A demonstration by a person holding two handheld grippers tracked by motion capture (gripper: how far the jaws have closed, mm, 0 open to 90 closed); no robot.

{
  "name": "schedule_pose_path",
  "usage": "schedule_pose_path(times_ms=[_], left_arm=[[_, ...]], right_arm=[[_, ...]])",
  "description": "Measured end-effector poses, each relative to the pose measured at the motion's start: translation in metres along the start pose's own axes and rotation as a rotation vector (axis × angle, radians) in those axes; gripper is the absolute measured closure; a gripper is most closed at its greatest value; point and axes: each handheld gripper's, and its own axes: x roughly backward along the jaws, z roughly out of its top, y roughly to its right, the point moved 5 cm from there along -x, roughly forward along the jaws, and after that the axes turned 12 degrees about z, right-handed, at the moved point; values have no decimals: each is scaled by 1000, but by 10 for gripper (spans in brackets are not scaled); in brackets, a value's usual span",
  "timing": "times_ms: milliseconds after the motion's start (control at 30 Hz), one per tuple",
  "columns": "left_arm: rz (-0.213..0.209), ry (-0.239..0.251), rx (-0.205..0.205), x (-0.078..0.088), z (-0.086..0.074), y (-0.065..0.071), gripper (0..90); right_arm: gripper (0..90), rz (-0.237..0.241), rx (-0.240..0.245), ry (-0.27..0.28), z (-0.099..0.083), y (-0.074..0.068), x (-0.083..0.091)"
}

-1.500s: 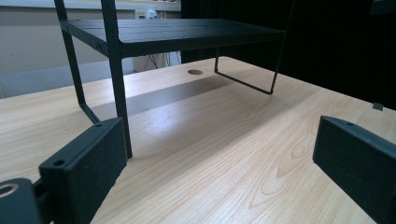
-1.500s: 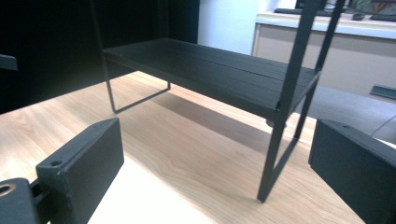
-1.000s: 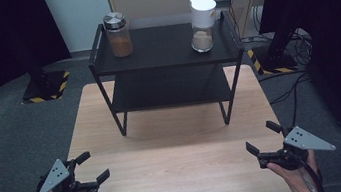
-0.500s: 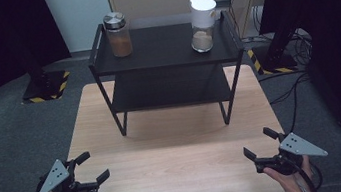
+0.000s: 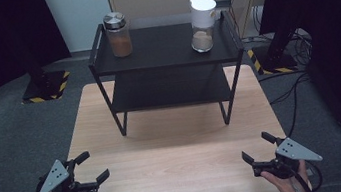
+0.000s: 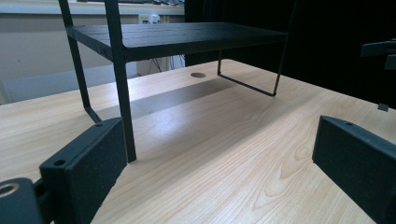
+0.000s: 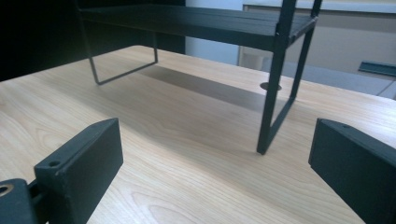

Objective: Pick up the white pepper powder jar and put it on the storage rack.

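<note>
While a person's hands come in from the near edge of a light wooden table, each holds a black two-jaw gripper low over the bare boards. The left gripper sits at the near left corner with its jaws wide apart and nothing between them; the right gripper sits at the near right corner, likewise spread and holding nothing. Both point inward and forward, toward a black metal two-tier shelf rack that stands at the far half of the table, well apart from both grippers. On the rack's top shelf, a clear glass jar with a silver lid, partly filled with brown powder, stands upright at the left. A clear jar with a white lid, holding a little tan powder, stands upright at the right.
</note>
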Motion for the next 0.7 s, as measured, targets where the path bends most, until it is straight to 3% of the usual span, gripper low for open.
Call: schedule_pose_path(times_ms=[200,700], left_arm=[[23,19,-3,1,-1,1,19],[81,51,22,3,-4,-5,15]], right_arm=[[33,-36,-20,31,-3,3,1],[24,-66,-39,46,-6,14,3]])
